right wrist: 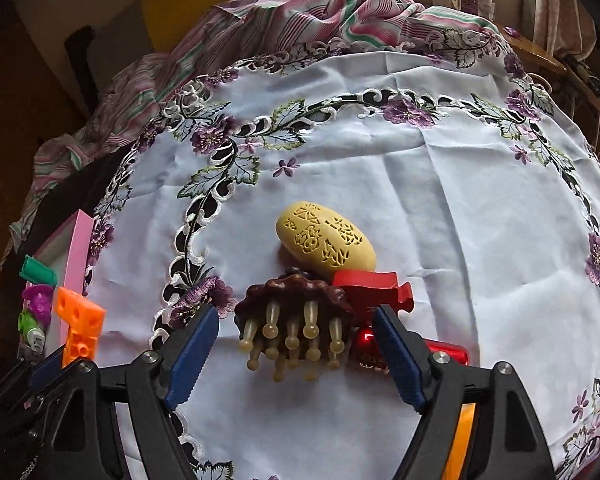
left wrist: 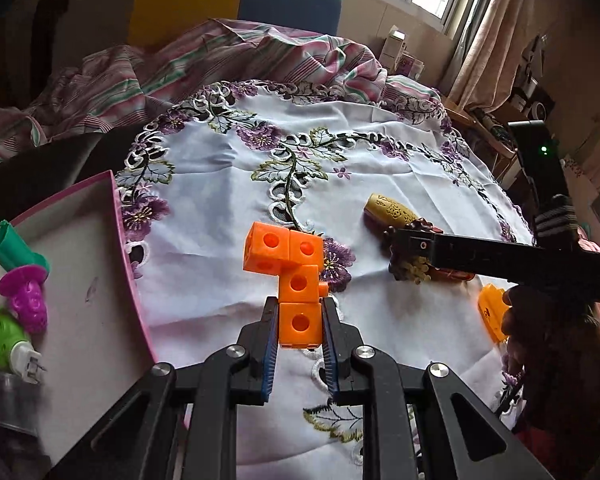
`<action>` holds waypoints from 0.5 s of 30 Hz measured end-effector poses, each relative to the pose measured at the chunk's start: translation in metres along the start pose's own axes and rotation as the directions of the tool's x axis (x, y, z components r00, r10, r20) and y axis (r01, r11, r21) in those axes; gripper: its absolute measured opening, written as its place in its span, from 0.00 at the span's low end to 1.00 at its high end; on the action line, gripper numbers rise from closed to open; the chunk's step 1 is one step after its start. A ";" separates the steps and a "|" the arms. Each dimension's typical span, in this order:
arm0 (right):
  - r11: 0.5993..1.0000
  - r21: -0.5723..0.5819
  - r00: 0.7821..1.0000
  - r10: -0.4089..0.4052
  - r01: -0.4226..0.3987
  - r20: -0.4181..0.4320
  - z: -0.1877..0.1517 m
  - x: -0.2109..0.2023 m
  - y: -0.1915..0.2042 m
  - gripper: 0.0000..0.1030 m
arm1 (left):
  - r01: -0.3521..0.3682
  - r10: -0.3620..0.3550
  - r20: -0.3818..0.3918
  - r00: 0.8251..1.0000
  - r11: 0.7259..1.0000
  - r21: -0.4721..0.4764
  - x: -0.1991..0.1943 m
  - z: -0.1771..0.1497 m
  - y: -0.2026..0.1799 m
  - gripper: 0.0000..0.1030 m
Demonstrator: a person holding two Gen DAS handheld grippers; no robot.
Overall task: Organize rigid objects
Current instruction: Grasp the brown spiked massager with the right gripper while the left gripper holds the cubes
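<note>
Holding the orange block piece (left wrist: 296, 280) low centre of frame, my left gripper (left wrist: 300, 326) pinches its bottom cube: light, stiff, slick plastic. My right gripper (right wrist: 296, 344) stands spread around the brown massage comb (right wrist: 296, 312); I'd grip its rigid body, not the prongs.

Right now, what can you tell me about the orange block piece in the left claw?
The orange block piece looks like hard plastic: several cubes snapped together in a stepped, crooked column, each visible face with a round hole and a small peg sticking out at one side. The left claw is shut on its lowest cube, blue pads pressing both sides, so it is carried above the white embroidered cloth, top end pointing away from the camera. From the right wrist view it hangs near the pink tray.
</note>
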State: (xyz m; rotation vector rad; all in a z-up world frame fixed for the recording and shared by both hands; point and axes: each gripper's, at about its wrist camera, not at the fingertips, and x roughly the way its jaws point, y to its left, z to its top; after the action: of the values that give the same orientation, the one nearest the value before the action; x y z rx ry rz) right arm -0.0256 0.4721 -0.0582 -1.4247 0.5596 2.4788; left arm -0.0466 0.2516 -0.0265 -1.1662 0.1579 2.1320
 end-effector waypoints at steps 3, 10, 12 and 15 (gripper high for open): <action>1.000 -0.023 1.000 -0.013 0.013 -0.004 -0.001 0.004 0.005 0.78 | -0.007 0.007 0.011 1.000 1.000 -0.004 -0.009 -0.006 0.005 0.19; 0.985 -0.132 0.994 -0.109 0.108 -0.001 -0.008 0.012 0.019 0.65 | -0.050 0.051 0.037 0.998 0.998 -0.022 -0.034 -0.027 0.022 0.19; 0.983 -0.144 0.993 -0.115 0.113 0.001 -0.009 0.011 0.020 0.65 | -0.059 0.062 0.052 0.997 0.997 -0.048 -0.047 -0.033 0.030 0.19; 0.985 -0.136 0.994 -0.111 0.110 -0.004 -0.010 0.011 0.020 0.65 | -0.083 0.088 0.077 0.993 0.994 -0.071 -0.067 -0.039 0.045 0.19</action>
State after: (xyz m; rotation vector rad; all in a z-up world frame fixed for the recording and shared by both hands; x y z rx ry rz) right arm -0.0307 0.4501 -0.0685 -1.4763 0.3095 2.4633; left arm -0.0237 0.1679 -0.0067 -1.1281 0.1024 2.2715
